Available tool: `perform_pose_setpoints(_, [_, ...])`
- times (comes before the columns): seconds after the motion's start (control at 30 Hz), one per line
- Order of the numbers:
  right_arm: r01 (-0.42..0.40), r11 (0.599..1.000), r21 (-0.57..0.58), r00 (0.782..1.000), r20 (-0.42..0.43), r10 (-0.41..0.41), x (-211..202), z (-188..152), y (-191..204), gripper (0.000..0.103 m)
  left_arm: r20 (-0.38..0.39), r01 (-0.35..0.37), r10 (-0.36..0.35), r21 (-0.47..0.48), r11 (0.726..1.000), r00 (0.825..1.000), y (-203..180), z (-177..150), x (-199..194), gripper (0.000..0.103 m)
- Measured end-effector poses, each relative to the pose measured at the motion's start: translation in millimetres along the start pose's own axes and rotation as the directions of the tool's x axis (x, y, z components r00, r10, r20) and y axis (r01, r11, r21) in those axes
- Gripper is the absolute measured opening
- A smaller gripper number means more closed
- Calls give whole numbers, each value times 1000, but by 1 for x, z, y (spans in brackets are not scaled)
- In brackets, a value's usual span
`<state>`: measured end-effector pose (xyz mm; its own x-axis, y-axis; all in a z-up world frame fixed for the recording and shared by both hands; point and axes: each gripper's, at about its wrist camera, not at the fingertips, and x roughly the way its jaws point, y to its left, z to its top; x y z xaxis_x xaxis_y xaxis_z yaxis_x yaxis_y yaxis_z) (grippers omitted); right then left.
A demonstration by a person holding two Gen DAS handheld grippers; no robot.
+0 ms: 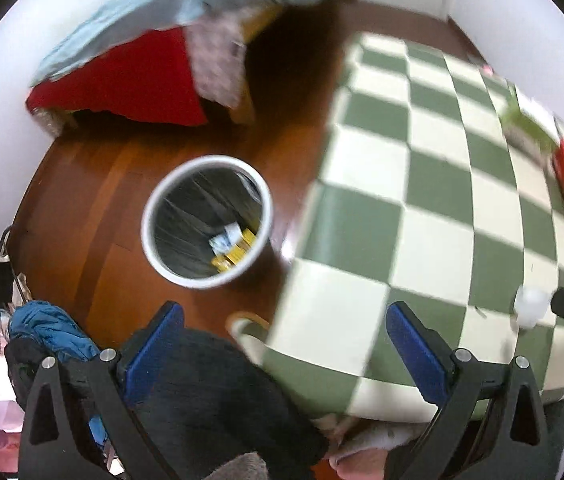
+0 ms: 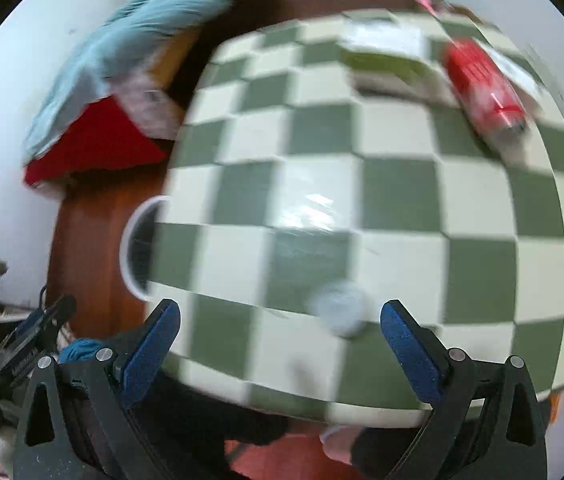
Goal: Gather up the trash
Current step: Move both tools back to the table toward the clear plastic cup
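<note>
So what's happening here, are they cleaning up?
Yes, someone is picking up trash with a gripper in each hand. Both grippers are open and holding nothing right now. The right gripper hovers over a checkered table, close to a small white crumpled ball. A red can lies on its side farther back. The left gripper is over the table edge, above a white bin on the floor with some trash already inside.

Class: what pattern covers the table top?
A green and cream checkerboard on the table top; clearest in the left wrist view.
</note>
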<state>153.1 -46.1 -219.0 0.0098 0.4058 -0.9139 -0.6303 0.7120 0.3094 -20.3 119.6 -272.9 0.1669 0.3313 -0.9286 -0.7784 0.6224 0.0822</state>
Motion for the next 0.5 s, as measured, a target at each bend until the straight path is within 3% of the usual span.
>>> perform_pose_setpoints(0.1, [9,999,32,1000,-18,-9,19,-7,-25,91,-28,25,-24,34,999,999,-23,-3,8,103])
perform_pose_setpoints(0.2, [-11,997,78,999,-41,14,35,-11,-39,89,-48,142,-140,39,989,989,-49,-4,1,103])
perform_pose_setpoints(0.3, [-26,988,154,1000,6,26,24,-9,-62,89,-72,281,-280,8,960,957,-83,-3,-7,102])
perform_pose_setpoints(0.37, [-10,983,185,999,36,3,10,-4,-81,89,-88,334,-332,11,943,939,-106,-2,-5,102])
perform_pose_setpoints(0.5, [54,977,205,996,64,-68,-14,9,-116,89,-138,372,-363,46,927,922,-151,-3,6,95])
